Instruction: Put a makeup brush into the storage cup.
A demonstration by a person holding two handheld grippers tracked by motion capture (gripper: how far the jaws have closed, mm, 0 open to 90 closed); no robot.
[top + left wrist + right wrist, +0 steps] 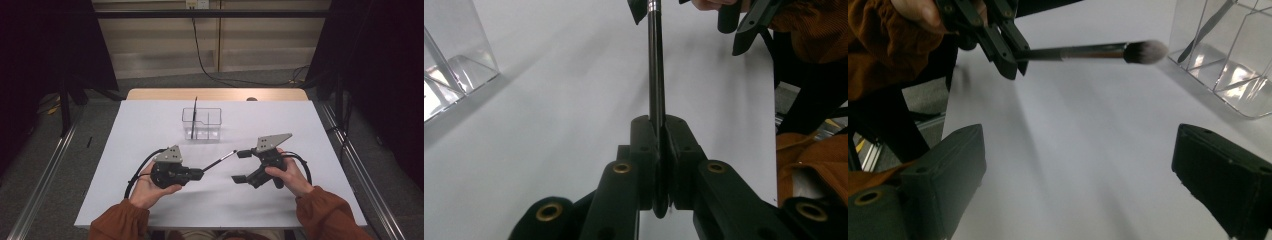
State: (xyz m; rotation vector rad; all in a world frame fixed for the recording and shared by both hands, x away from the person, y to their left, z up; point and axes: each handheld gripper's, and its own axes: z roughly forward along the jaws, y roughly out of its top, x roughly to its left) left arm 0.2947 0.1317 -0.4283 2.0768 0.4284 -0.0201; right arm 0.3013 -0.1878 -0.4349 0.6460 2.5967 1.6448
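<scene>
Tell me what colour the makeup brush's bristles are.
Dark at the base, whitish at the tips; clearest in the right gripper view.

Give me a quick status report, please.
Left gripper shut on brush. Right gripper open, empty. Brush tip near right jaws. Organizer beyond, path clear.

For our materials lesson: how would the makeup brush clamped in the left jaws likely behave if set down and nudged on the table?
The makeup brush has a thin round handle, so it would probably roll. It juts out straight from the left gripper, so it seems stiff and light. Its soft tuft likely bends.
</scene>
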